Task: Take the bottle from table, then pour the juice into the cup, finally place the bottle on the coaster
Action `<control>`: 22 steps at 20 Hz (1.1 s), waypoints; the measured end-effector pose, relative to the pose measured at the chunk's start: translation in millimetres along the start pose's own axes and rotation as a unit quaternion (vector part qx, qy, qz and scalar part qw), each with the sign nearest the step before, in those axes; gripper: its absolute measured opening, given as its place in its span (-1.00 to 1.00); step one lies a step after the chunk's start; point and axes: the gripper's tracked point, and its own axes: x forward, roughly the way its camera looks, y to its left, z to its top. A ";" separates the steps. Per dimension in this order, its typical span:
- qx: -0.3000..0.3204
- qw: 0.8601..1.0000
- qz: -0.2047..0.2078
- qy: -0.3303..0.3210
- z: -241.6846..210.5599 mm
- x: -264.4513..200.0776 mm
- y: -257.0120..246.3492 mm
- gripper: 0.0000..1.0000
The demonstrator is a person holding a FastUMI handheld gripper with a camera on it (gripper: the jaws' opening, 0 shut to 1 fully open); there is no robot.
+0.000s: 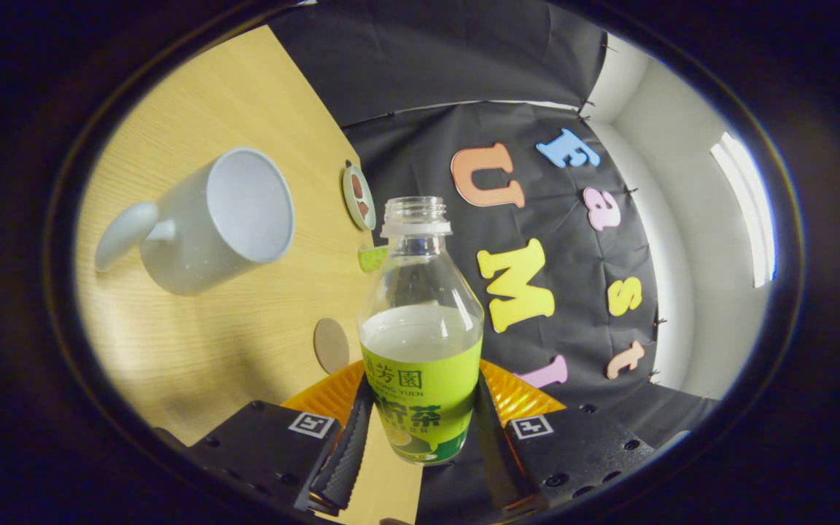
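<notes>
My gripper is shut on a clear plastic bottle, one finger on each side of its green label. The bottle has no cap on its neck and is about half full of pale, cloudy juice. A white cup with a handle stands on the wooden table, beyond the fingers and to the left of the bottle, its inside bare. The table slants steeply across the view, so gripper and bottle are rolled relative to it. A round brown coaster lies on the table just left of the bottle's body.
An orange plate shows behind the bottle's base, just ahead of the fingers. A small round patterned disc lies near the table's far edge by the black cloth wall. A small lime-green piece sits beside the bottle's shoulder.
</notes>
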 end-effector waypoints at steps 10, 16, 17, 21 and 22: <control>-0.093 0.995 -0.024 -0.016 10.2 -1.3 -8.2 0.46; -0.125 0.991 -0.032 -0.018 10.6 0.2 -11.0 0.46; -0.131 0.991 -0.034 -0.020 11.2 -0.2 -11.7 0.46; -0.152 0.987 -0.039 -0.022 14.6 -1.3 -13.6 0.45; -0.157 0.987 -0.040 -0.022 15.5 -1.7 -14.0 0.45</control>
